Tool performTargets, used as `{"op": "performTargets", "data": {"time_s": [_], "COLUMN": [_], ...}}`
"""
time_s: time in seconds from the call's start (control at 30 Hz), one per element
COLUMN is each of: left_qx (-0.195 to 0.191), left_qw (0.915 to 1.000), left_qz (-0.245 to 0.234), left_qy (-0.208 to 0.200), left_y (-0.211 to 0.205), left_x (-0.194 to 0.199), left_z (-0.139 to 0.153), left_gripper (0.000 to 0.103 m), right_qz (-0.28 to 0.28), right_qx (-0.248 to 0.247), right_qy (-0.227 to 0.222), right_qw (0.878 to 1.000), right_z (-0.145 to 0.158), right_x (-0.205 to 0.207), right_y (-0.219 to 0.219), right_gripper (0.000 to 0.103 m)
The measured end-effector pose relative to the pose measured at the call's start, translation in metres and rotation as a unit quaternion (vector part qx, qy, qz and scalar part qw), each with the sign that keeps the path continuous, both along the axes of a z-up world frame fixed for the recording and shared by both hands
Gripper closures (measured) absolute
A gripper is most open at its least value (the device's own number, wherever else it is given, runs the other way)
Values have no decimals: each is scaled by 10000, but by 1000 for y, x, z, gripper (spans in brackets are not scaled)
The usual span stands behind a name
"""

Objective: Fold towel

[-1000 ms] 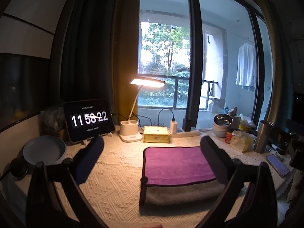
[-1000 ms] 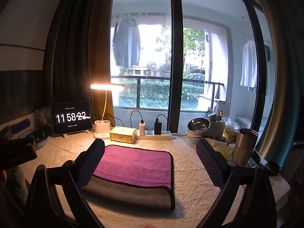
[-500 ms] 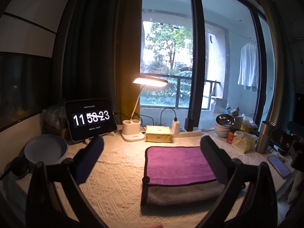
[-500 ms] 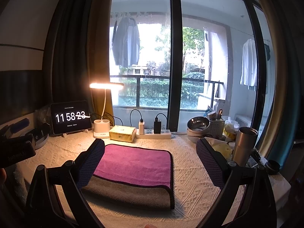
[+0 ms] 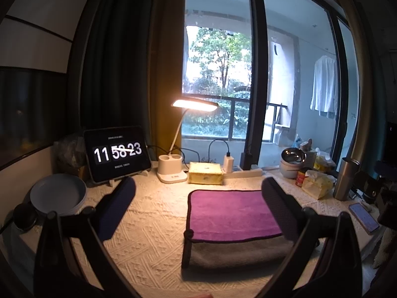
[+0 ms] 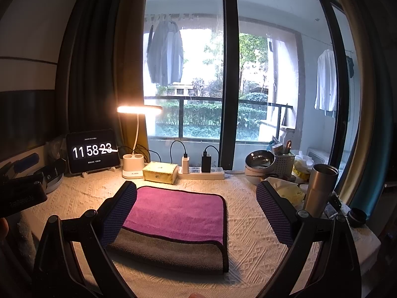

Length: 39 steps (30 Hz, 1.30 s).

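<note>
A towel [image 5: 230, 217], purple on top with a grey layer under it and dark trim, lies folded flat on the cream tablecloth [image 5: 153, 236]. It also shows in the right wrist view [image 6: 177, 219]. My left gripper [image 5: 196, 198] is open and empty, held above the table with the towel's left edge between its fingers. My right gripper [image 6: 196, 198] is open and empty above the towel, its left finger [image 6: 119, 213] over the towel's left part. Neither gripper touches the towel.
Behind the towel stand a lit desk lamp [image 5: 173, 171], a yellow tissue box [image 5: 204, 176], a power strip [image 6: 201, 170] and a clock tablet [image 5: 116, 154]. A plate [image 5: 58, 195] is at left. A steel tumbler [image 6: 320, 188], bowls [image 6: 259, 161], and a phone [image 5: 363, 217] crowd the right.
Both grippers stay open and nearly still, with only a slight drift of each view. The towel has not moved. The clock went from 22 to 23 seconds.
</note>
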<state>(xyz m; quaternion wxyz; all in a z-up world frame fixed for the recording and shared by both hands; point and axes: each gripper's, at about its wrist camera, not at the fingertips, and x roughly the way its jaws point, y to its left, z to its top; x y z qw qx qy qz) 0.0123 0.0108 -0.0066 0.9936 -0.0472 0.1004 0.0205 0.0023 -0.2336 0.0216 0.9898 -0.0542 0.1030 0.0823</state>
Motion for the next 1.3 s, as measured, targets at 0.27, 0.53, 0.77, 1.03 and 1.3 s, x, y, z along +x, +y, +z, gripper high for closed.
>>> {"op": "performTargets", "data": {"time_s": [0.27, 0.53, 0.77, 1.03, 1.3], "left_qx": [-1, -4, -19, -7, 30], "left_qw": [10000, 10000, 10000, 10000, 9999], "left_qz": [9, 18, 23, 30, 20], "left_qy": [10, 17, 29, 46, 156], "left_y": [0, 0, 1, 2, 3], "left_x": [1, 2, 1, -1, 4], "left_z": [0, 0, -1, -2, -6], "left_gripper": [1, 1, 1, 1, 1], "right_qz": [-40, -39, -72, -65, -56], "right_qx": [-3, -6, -107, -129, -131], "right_qy": [8, 7, -38, -28, 76], "right_qw": [10000, 10000, 9999, 9999, 9999], "right_z": [-1, -2, -5, -6, -10], "right_x": [3, 4, 3, 3, 7], "right_y": [-1, -2, -1, 0, 3], "right_gripper": [4, 4, 4, 4, 4]}}
